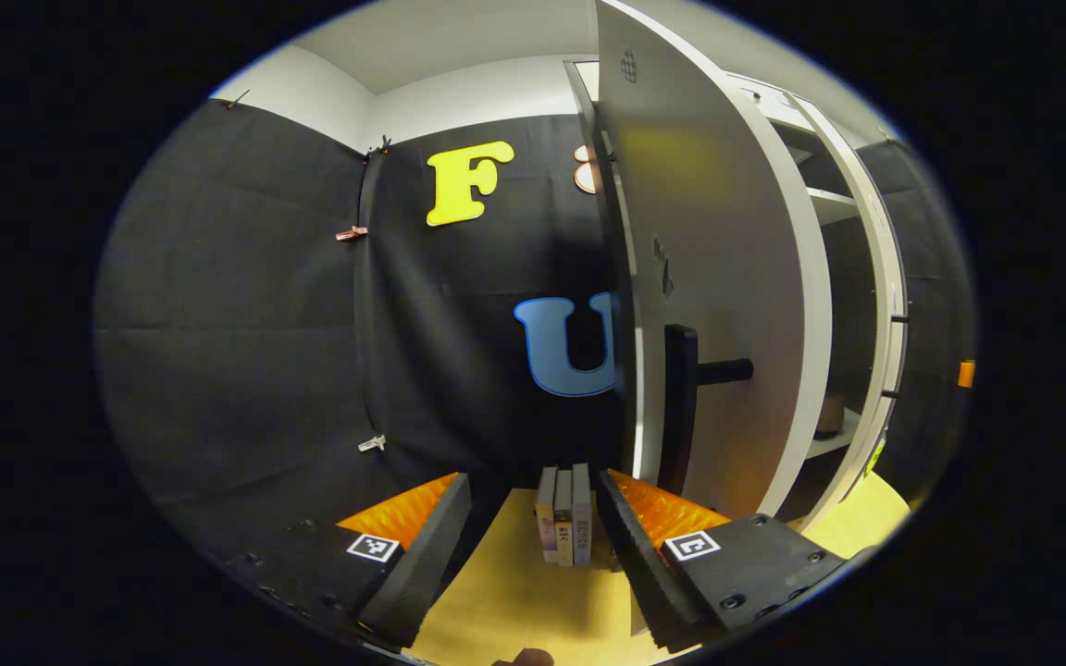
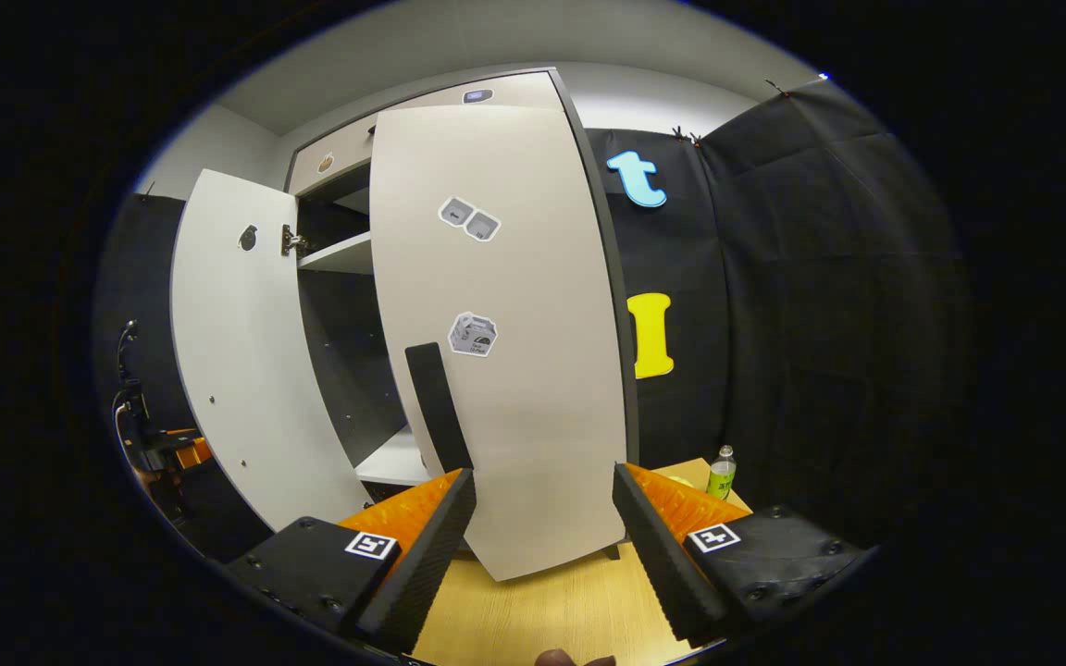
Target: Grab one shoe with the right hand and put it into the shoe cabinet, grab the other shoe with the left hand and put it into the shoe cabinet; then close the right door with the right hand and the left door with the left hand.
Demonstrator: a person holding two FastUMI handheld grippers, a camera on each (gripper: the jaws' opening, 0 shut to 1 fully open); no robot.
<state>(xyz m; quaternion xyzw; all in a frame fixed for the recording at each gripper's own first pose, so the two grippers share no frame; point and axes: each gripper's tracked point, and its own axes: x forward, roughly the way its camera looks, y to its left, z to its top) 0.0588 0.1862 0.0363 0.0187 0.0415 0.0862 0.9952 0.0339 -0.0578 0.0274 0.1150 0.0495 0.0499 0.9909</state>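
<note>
The left hand-held gripper (image 1: 533, 541) is held open and empty; just ahead, right of its fingers, the left door (image 1: 718, 305) stands ajar. The stiff, light panel is best taken by its handle (image 1: 679, 407). The right hand-held gripper (image 2: 542, 536) is open before the right door (image 2: 505, 342).

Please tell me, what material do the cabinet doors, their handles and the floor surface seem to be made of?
The cabinet doors look like laminated board with a smooth, matt, off-white finish; soft reflections suggest a coated surface. The handle appears to be matt black, perhaps plastic or painted metal; the look leaves it open. The surface under the cabinet shows pale grain lines, so wood or a wood-pattern laminate.
</note>
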